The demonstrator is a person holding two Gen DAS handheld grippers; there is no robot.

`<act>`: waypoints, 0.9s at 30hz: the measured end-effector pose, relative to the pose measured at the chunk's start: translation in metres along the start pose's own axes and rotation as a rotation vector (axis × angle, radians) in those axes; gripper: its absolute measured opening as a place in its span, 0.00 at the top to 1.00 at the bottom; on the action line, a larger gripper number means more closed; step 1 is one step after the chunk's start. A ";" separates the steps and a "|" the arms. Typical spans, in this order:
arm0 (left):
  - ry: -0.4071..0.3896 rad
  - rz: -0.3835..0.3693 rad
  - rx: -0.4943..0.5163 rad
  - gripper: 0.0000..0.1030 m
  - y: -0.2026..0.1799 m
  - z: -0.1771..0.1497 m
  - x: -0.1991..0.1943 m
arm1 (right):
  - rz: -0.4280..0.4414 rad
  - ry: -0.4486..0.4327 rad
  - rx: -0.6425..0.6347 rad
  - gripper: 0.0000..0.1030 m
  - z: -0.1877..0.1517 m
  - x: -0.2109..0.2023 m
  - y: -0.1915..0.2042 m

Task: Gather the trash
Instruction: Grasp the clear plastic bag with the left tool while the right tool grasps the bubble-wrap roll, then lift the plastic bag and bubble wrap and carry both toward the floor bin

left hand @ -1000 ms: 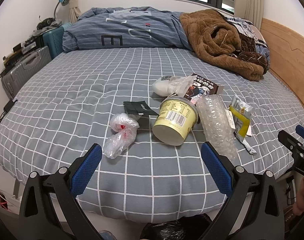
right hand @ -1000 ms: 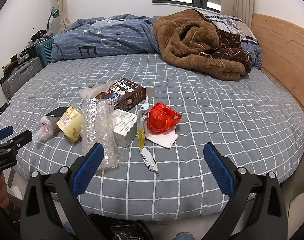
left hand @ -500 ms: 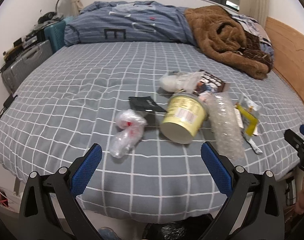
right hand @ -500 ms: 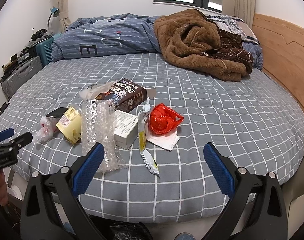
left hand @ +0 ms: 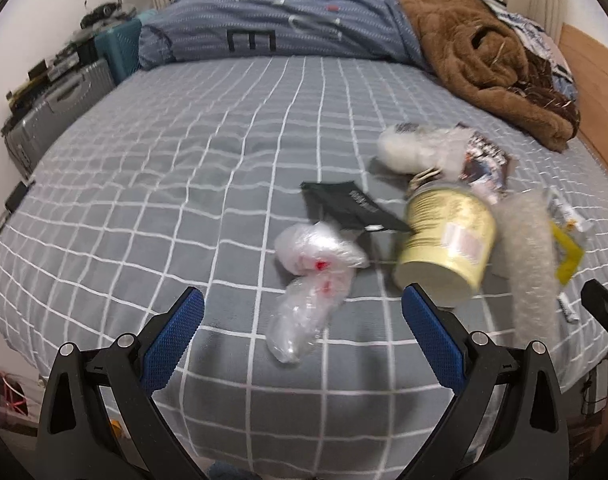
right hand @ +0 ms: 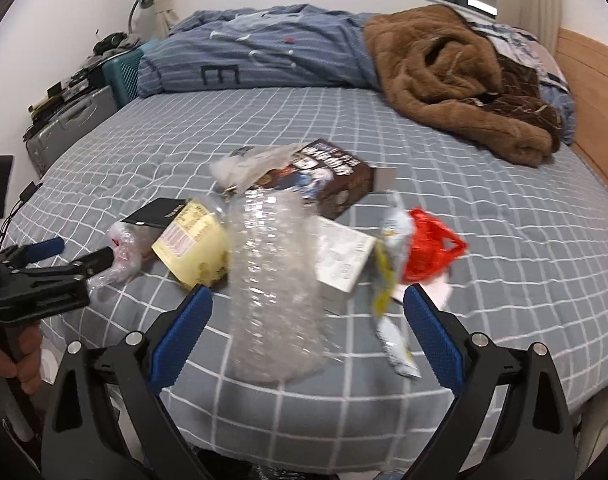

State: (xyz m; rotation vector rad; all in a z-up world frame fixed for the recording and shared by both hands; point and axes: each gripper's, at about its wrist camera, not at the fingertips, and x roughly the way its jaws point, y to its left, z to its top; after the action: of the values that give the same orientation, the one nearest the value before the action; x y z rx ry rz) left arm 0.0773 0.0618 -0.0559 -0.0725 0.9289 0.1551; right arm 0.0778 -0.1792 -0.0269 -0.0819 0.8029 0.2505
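You have brought both grippers closer to the bed. Your left gripper (left hand: 302, 332) hangs released, framing the clear plastic bag (left hand: 309, 288); your right gripper (right hand: 307, 330), also released, frames the bubble wrap (right hand: 274, 280) nearby.

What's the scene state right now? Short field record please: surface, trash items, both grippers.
surface: bed with grey checked sheet
trash near left gripper: clear plastic bag, black card, yellow cup lying on its side
trash near right gripper: bubble wrap, white box, yellow wrapper, red bag, brown carton
left gripper: open, holding nothing, aimed at the clear plastic bag
right gripper: open, holding nothing, aimed at the bubble wrap
other: brown blanket at far side
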 end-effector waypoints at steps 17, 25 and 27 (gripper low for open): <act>0.099 -0.067 -0.001 0.47 0.002 0.011 0.055 | 0.011 0.112 0.003 0.28 0.003 0.067 0.013; 0.112 -0.084 -0.039 0.56 0.002 0.009 0.058 | 0.019 0.113 0.034 0.65 0.005 0.064 0.005; 0.114 -0.094 -0.060 0.56 0.005 0.009 0.056 | 0.035 0.114 0.044 0.68 0.005 0.062 0.002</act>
State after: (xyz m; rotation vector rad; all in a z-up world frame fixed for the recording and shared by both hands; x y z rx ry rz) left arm 0.1163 0.0738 -0.0958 -0.1814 1.0323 0.0920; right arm 0.1222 -0.1650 -0.0676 -0.0409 0.9231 0.2630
